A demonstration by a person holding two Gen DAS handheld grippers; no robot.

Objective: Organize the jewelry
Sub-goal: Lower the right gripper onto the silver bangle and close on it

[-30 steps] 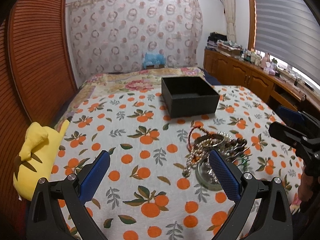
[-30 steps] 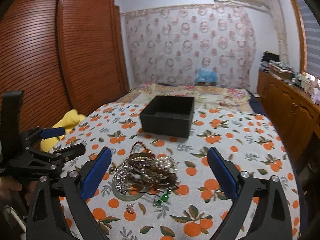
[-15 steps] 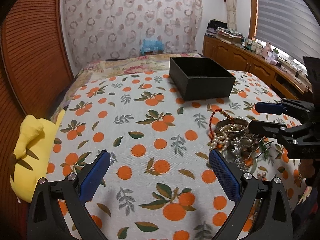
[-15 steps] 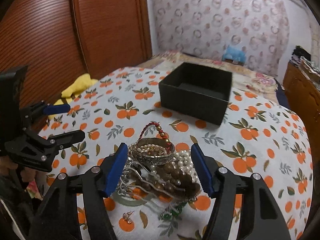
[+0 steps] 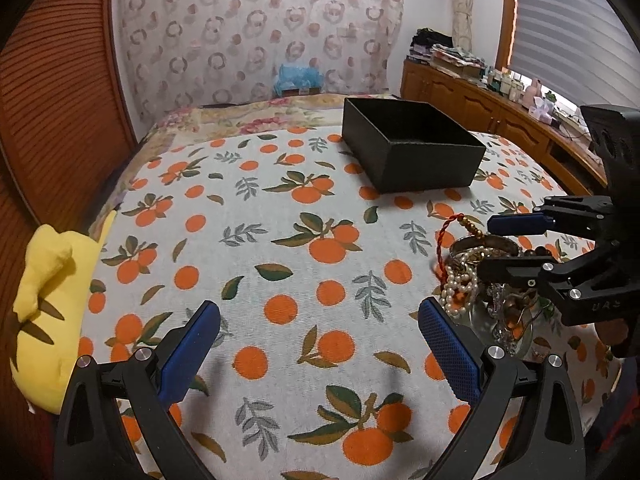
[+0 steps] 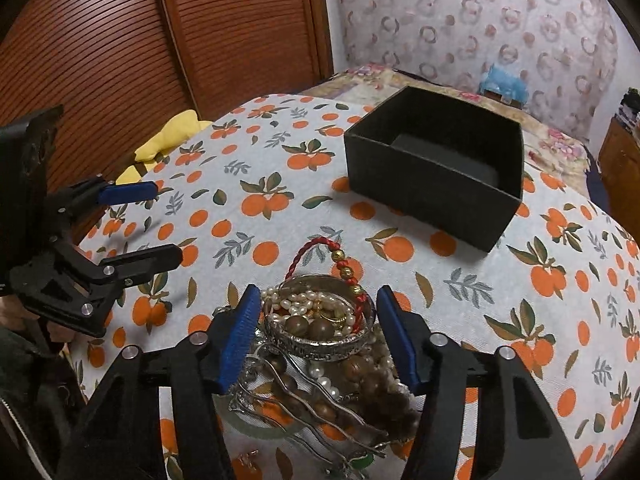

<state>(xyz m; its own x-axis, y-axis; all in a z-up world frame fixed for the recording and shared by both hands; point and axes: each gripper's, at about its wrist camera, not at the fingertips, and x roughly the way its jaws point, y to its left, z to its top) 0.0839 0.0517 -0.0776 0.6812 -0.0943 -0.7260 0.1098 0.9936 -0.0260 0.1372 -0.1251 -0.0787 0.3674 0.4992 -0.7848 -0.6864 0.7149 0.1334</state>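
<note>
Jewelry [image 6: 320, 344] lies heaped on the orange-print bedspread [image 5: 280, 272], near the black open box [image 6: 436, 168], which stands apart from the heap farther up the bed. We note in the heap a silver bangle [image 6: 324, 342] on top, white pearl strands [image 6: 304, 300], brown wooden beads [image 6: 360, 368], a red cord with gold beads [image 6: 344, 264] and silver hair sticks [image 6: 304, 396].

We find the right gripper [image 6: 316, 344] set low over the heap, jaws spread wide — one blue pad at each side of the silver bangle, neither seen pressing on it. From the left wrist view the same gripper [image 5: 496, 248] hangs directly above the pile [image 5: 480, 280].

We find the left gripper [image 5: 320, 344] parted wide above bare bedspread, just beside the heap and holding nothing — the right wrist view shows it [image 6: 164, 224] off to the side, clear of the jewelry. A yellow plush toy [image 5: 44, 312] lies at the bed's edge against the slatted wooden doors [image 6: 120, 40].
</note>
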